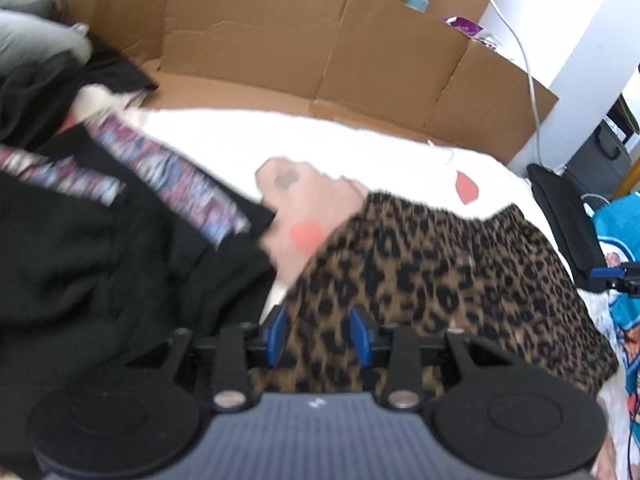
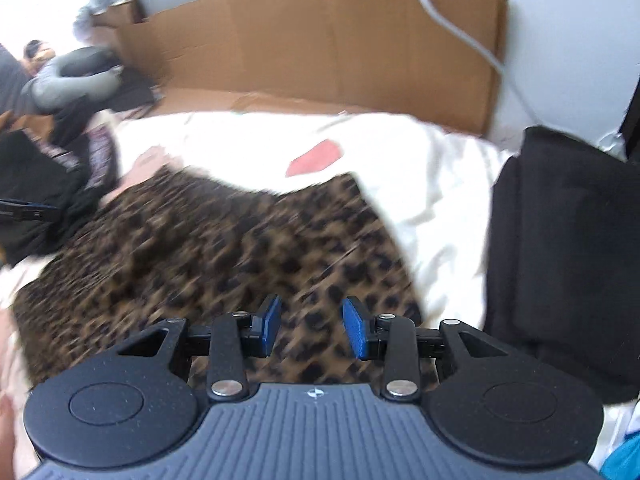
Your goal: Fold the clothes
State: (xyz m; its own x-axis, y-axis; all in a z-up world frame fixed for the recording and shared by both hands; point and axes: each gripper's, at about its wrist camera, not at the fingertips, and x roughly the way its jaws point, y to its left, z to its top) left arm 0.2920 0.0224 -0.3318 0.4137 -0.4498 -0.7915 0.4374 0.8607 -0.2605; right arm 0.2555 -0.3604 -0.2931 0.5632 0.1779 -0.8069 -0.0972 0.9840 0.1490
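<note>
**A:** What does my left camera give you?

**B:** The leopard-print garment (image 1: 440,280) lies spread on the white sheet (image 1: 320,140) of the bed, looking flat and not yet folded over. I'd judge this an early stage: laid out, folds still to make.

**A:** And my left tool (image 1: 318,338)?

**B:** Its blue pads are parted with a clear gap, over the garment's near edge. Print shows between them, but I can't tell whether they touch the cloth; nothing is pinched.

**A:** What's around the garment?

**B:** To its left, a black garment with a patterned stripe (image 1: 120,240) sits just beside it, and a pinkish cloth (image 1: 304,204) lies between the two. That crowds the left edge. Cardboard (image 1: 320,52) stands behind.

**A:** Now my right camera?

**B:** It's blurred. The right tool (image 2: 312,334) is also parted, holding nothing, over the garment's near edge. To the garment's right stands a black bag (image 2: 560,260), apart from it. A white cable (image 2: 460,28) hangs at the cardboard beyond.
</note>
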